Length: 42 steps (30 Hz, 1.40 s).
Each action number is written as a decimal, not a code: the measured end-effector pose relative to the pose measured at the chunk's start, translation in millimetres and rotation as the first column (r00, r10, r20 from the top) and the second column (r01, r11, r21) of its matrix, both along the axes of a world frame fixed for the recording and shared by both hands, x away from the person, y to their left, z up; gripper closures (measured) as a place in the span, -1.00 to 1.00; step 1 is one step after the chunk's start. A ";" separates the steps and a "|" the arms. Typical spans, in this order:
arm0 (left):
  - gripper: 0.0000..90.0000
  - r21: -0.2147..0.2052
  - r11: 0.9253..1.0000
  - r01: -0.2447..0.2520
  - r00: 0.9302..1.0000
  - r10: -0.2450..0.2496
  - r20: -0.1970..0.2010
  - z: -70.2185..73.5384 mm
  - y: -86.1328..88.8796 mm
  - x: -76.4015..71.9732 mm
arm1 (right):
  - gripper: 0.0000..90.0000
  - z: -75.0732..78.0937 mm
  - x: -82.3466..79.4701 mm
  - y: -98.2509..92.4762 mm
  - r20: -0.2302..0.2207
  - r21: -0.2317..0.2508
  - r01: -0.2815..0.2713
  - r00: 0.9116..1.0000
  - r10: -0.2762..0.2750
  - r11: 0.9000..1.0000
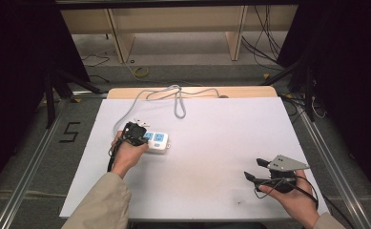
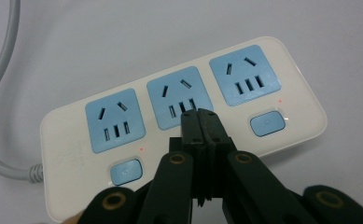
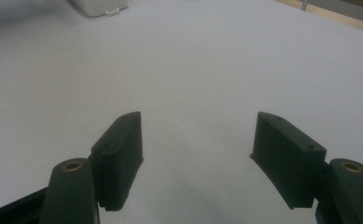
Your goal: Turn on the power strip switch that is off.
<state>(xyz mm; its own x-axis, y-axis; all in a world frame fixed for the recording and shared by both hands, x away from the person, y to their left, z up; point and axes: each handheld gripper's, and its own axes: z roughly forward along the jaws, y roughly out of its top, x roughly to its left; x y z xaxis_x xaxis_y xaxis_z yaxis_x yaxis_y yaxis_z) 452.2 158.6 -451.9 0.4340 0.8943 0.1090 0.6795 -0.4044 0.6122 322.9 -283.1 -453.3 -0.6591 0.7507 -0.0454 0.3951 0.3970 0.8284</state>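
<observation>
Power lay at the heart of the scene: a white plastic power strip with three blue socket faces and blue push buttons [image 2: 184, 126] rested flat on the white table sheet [image 1: 211, 143], toward nine o'clock from the sheet's middle. In the left gripper view small red lights glowed beside the buttons. Its grey cable [image 1: 173, 95] ran from the strip's end toward twelve o'clock and lay looped near the table's far edge. The left gripper [image 2: 199, 116] was over the strip, its two black jaws pressed together with nothing between them, the tips at the lower edge of the middle socket; whether they touched the surface could not be told. The left hand [image 1: 126, 155] held it from six o'clock. The right gripper [image 1: 257, 169], in the right hand [image 1: 293, 198], sat well apart toward four o'clock, its jaws spread wide over bare sheet.
</observation>
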 end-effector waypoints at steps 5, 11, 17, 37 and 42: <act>1.00 0.003 1.000 -0.002 1.000 0.002 0.001 -0.4 -0.7 -0.2 | -0.26 -0.3 0.2 -0.1 -0.003 0.000 -0.002 1.000 0.002 1.000; 1.00 0.003 1.000 -0.003 1.000 0.003 0.002 -0.7 -0.6 -0.4 | -0.26 -0.3 -0.1 0.4 -0.003 -0.001 0.000 1.000 0.000 1.000; 1.00 0.007 1.000 -0.002 1.000 0.002 0.006 -1.1 -1.1 -0.6 | -0.26 -0.4 -0.1 0.9 -0.003 0.001 0.000 1.000 0.000 1.000; 1.00 -0.002 1.000 -0.015 1.000 0.015 0.001 -1.6 -1.0 0.3 | -0.26 1.2 -1.6 1.3 0.002 0.005 -0.002 1.000 0.002 1.000; 1.00 -0.005 1.000 -0.018 1.000 0.018 0.002 -2.0 -0.9 0.0 | -0.26 1.3 -1.8 1.4 0.003 0.007 -0.003 1.000 0.003 1.000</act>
<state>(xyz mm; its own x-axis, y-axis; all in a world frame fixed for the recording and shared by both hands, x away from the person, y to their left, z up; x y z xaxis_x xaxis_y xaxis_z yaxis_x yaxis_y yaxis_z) 452.1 157.7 -453.9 0.4174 0.9026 0.1054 0.6853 -0.3888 0.6158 321.0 -281.7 -452.0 -0.6615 0.7487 -0.0426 0.3911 0.3929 0.8323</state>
